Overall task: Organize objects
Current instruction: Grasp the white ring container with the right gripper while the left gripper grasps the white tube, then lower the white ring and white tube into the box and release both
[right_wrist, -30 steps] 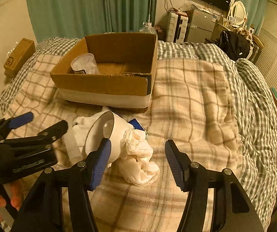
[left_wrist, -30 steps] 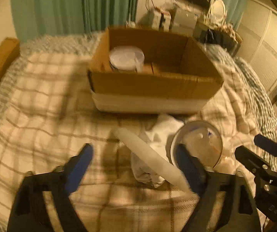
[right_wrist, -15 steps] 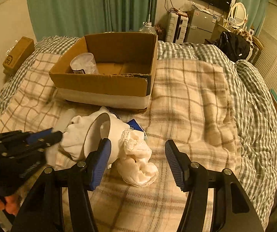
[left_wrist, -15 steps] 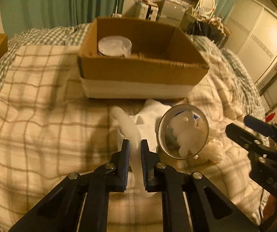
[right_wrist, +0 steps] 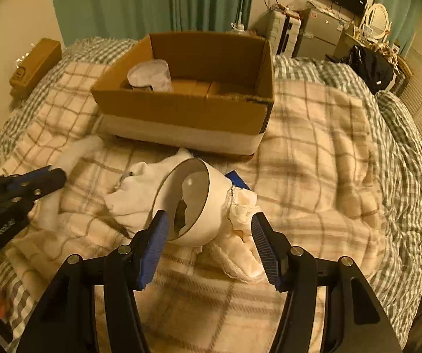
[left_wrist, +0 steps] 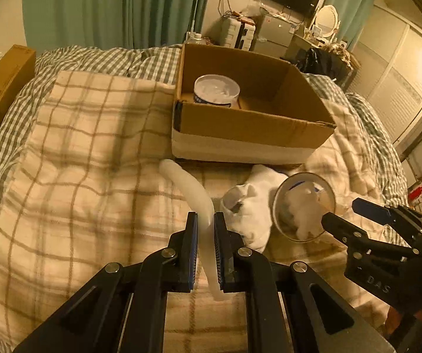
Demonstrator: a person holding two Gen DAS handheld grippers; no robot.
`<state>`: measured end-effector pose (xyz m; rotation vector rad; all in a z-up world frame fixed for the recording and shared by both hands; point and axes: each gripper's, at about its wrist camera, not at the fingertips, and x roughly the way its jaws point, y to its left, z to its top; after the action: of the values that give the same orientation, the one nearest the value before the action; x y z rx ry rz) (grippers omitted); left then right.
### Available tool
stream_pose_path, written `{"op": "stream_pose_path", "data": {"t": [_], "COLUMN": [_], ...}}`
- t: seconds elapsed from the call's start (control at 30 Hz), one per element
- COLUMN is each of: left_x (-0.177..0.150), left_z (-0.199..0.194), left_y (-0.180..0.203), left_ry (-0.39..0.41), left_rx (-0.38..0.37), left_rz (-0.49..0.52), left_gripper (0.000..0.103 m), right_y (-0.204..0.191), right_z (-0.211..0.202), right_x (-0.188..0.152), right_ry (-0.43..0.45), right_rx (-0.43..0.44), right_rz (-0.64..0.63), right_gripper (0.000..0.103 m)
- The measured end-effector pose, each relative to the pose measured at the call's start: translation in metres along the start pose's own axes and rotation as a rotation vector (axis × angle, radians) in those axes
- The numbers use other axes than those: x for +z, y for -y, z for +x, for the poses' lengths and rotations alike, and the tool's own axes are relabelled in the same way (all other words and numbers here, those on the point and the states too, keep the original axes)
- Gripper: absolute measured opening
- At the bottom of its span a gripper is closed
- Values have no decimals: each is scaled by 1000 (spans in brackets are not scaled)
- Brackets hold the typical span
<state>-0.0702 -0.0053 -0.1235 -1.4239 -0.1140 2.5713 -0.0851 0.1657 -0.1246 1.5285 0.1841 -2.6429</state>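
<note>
My left gripper [left_wrist: 204, 229] is shut on a long white tube [left_wrist: 193, 191] and holds it over the checked blanket; it also shows in the right wrist view [right_wrist: 34, 181]. My right gripper [right_wrist: 209, 235] is open, its blue pads on either side of a white bowl [right_wrist: 194, 203] that lies tipped on its side among white cloths [right_wrist: 134, 191]. The bowl also shows in the left wrist view [left_wrist: 303, 206]. An open cardboard box [right_wrist: 187, 108] stands behind on the bed with a round white container [right_wrist: 150, 75] in its left corner.
A small brown carton [left_wrist: 3, 82] lies at the far left off the bed. A blue item [right_wrist: 237, 179] peeks out behind the bowl. A grey checked duvet [right_wrist: 402, 153] covers the right side. Green curtains and furniture stand behind.
My left gripper closed on the white tube and lifted it, swinging left of the cloth pile. The right gripper stayed open by the bowl.
</note>
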Motion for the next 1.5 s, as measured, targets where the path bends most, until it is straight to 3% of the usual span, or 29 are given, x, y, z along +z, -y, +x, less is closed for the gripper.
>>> {"op": "stream_pose_path", "data": {"t": [0.13,0.17,0.2,0.23,0.4,0.7,1.07,1.33,1.5], "left_x": [-3,-3,-4,-4,-5,-3,24,77,117], "left_z": [10,11,14,15,12,-17,-71,-73,-57], "left_y": [-3,-4,-5,-6,-5,4,26,37,40], "left_ry": [-20,-24,-30,-34,-29,10,131,194,221], "left_rx": [-10,-13,-17,-20,-25,-43,-44,-48,-32], "left_rz": [-7,-9,-12,-15,-16,-8,27,29,39], "left_gripper": [10,10,10,10,10,10,10,10,10], "right_y": [-2,-2,-2,-1,7,5,-2,-3,4], "right_z": [16,19,24,26,23,-16,-100,-116,-105], "right_x": [3,3,3,3,2,-1,20,73,121], "right_ry": [-24,-27,-38,-47,-36,20,197,275,304], "right_rx": [-21,-27,-45,-53,-92,-82,-71,-64,-76], "right_rz": [5,6,8,10,28,-8,-32,-62,-68], "right_gripper": [55,50,36,30,6,5,5,5,5]}}
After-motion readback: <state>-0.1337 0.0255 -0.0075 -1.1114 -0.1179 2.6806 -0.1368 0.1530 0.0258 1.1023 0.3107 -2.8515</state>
